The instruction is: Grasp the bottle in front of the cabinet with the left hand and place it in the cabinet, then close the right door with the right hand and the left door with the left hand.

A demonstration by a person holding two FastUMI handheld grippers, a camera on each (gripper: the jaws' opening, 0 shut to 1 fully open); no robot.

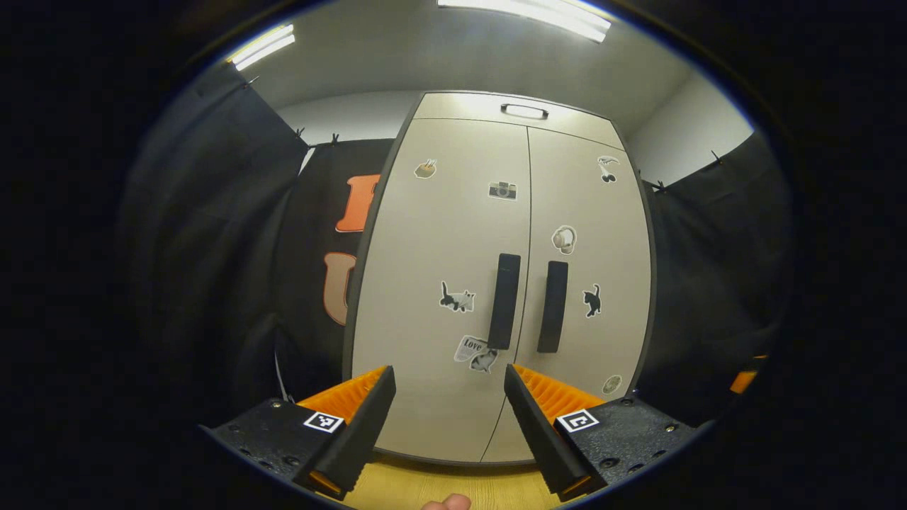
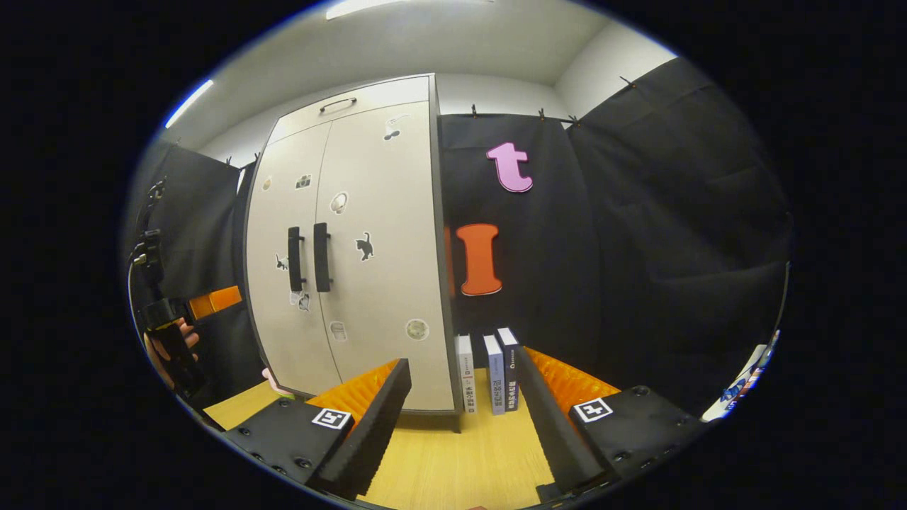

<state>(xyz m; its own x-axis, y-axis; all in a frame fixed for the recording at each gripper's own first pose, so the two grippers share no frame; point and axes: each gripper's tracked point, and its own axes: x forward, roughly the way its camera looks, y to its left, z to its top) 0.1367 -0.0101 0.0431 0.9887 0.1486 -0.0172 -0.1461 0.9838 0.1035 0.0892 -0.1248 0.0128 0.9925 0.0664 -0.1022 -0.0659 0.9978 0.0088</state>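
Observation:
A tall beige cabinet (image 1: 432,241) with small stickers stands right in front of me, both doors shut and flush. Two black vertical handles, the left door's (image 1: 504,301) and the right door's (image 1: 553,306), sit side by side at the middle seam. My left gripper (image 1: 448,370) is open and empty, level with the lower half of the doors and a short way off them. In the right gripper view the same cabinet (image 2: 368,304) stands to the left. My right gripper (image 2: 462,358) is open and empty, off the cabinet's right front corner. A hand (image 2: 166,347) holds the left gripper at the far left.
The cabinet stands on a light wooden table (image 2: 453,460). Three upright books (image 2: 489,379) lean beside its right side. Black cloth walls close in on both sides and behind. A fingertip (image 1: 446,503) shows at the bottom edge of the left gripper view.

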